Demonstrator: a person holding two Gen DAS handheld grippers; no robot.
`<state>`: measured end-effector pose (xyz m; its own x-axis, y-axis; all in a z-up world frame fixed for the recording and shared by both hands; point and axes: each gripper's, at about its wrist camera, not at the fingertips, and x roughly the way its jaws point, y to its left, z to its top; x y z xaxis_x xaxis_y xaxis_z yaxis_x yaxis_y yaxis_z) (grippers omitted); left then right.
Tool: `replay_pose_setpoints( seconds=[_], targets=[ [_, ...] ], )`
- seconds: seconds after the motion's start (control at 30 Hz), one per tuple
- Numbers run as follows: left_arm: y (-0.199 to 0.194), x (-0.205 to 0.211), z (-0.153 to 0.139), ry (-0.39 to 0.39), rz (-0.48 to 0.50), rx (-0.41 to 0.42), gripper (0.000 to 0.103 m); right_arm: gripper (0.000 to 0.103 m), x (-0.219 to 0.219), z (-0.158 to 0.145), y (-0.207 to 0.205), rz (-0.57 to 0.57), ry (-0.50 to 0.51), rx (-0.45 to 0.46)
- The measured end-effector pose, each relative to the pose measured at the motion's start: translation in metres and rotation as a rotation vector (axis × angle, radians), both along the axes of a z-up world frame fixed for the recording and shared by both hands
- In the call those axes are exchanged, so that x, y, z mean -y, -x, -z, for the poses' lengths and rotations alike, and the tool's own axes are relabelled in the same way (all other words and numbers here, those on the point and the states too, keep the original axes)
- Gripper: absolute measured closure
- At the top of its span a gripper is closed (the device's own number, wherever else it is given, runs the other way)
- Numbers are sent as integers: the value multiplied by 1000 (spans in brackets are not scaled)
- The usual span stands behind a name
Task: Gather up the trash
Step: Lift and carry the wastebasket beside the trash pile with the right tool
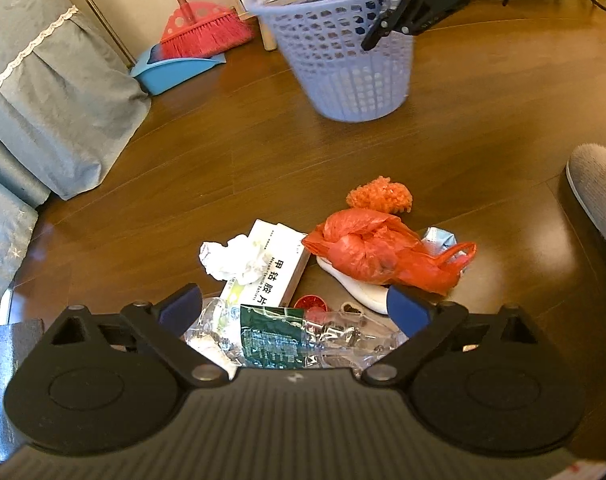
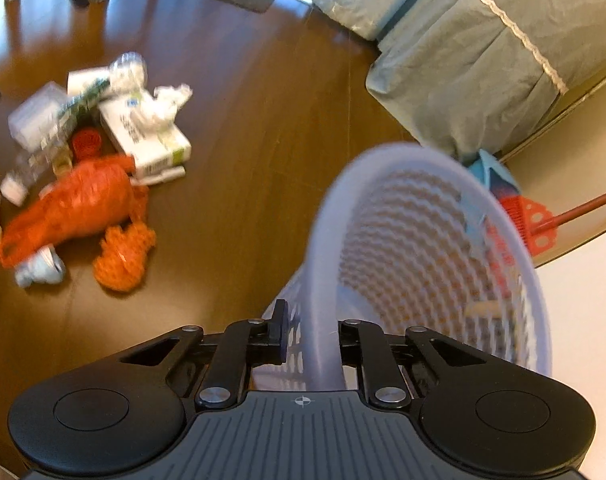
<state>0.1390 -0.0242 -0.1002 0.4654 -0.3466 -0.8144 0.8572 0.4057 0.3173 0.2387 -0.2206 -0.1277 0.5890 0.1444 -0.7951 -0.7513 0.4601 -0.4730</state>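
The litter lies in one heap on the floor (image 1: 231, 152), well apart from the basket (image 1: 335, 52). In the left wrist view the basket stands beyond the heap. Within the heap, the box (image 1: 281, 264) lies left of the bag (image 1: 379, 252), with crumpled paper (image 1: 233, 256) on the box's left end. The bottle (image 1: 287, 340) lies nearest the camera. Broom (image 1: 201, 28) and dustpan (image 1: 175, 70) stand left of the basket.

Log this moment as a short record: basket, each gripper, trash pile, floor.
basket: lilac mesh basket, tilted, looks empty
right gripper: right gripper, jaws shut on the basket's rim
left gripper: left gripper, jaws open over a crushed clear bottle
trash pile: red plastic bag, white tissue, medicine box, orange mesh ball
floor: brown wood floor
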Motion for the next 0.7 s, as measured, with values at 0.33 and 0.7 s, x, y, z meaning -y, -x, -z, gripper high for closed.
replay_pose_setpoints(
  seconds=[0.33, 0.7],
  targets=[
    [-7, -8, 8, 14, -32, -27, 6, 93, 5, 21, 40, 0, 169, 125],
    [10, 14, -3, 15, 28, 14, 6, 93, 24, 30, 73, -91, 311, 61]
  ],
)
